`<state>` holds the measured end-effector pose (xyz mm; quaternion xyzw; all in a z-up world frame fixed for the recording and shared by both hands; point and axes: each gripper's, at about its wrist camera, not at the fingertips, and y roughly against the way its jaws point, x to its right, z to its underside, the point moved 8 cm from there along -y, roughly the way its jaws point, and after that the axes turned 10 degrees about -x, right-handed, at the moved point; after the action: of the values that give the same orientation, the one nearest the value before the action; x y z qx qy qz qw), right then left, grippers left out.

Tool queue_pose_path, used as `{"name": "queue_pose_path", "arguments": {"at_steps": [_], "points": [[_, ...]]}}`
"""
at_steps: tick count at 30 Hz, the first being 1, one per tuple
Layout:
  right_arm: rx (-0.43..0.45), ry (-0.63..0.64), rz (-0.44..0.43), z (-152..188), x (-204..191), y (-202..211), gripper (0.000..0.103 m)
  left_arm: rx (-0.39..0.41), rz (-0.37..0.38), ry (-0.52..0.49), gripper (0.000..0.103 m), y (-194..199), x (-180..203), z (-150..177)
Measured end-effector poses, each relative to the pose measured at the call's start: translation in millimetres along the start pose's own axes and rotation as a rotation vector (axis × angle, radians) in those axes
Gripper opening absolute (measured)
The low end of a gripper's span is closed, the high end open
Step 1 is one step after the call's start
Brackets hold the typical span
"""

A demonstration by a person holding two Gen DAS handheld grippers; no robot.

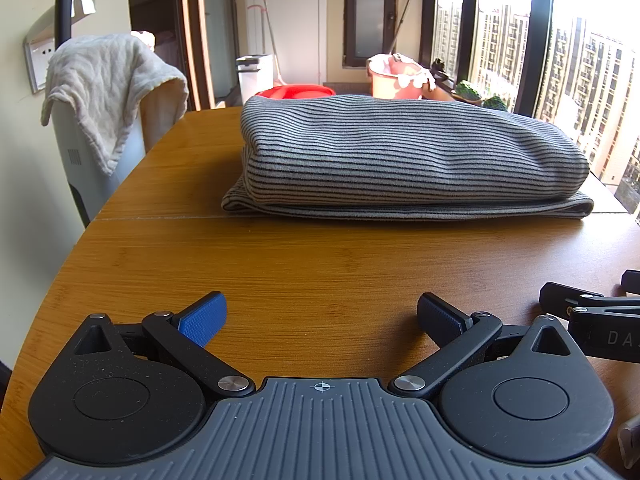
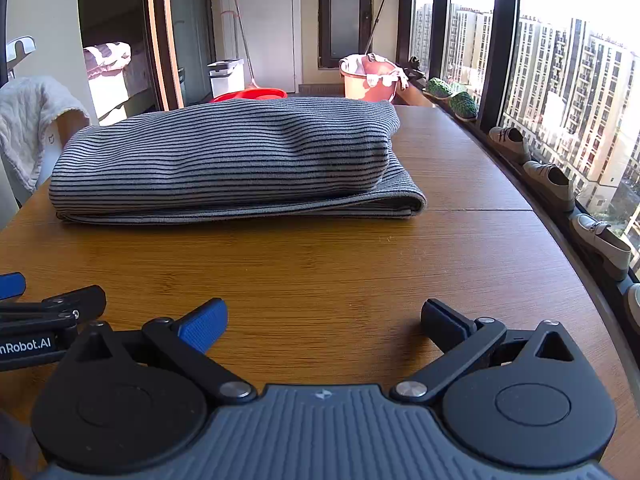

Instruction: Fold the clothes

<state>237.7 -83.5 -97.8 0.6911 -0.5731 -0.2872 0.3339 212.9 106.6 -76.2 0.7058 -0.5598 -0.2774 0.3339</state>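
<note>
1. Garment (image 1: 408, 156): grey, black-striped; laid in a folded bundle at mid-table, far side of both grippers. Folding is judged done or nearly so; a last tidy may be left.
2. Left gripper (image 1: 320, 316): jaws spread wide, nothing held.
3. Right gripper (image 2: 322, 322): jaws spread wide, nothing held.
4. Table (image 1: 280, 264): wood-grained, seam across.
5. Room: towel (image 1: 108, 92) draped at left; windows (image 2: 560, 80); shoes (image 2: 552, 182) lined on the sill.

A wooden table (image 1: 200, 264) stood beside a towel-draped chair (image 1: 108, 96). Behind it were a red basin (image 1: 296, 91), a white bin (image 2: 226, 76) and a pink bucket (image 2: 368, 80). Shoes (image 2: 552, 184) lined the windowsill.
</note>
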Motion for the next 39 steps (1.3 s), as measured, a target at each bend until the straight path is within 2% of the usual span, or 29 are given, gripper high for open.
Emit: {"name": "queue_pose_path", "arguments": {"at_steps": [39], "points": [[0.000,-0.012,0.009,-0.9,0.3,-0.8,0.103,-0.005,0.015,-0.013,0.103,0.7,3.0,1.5]]}}
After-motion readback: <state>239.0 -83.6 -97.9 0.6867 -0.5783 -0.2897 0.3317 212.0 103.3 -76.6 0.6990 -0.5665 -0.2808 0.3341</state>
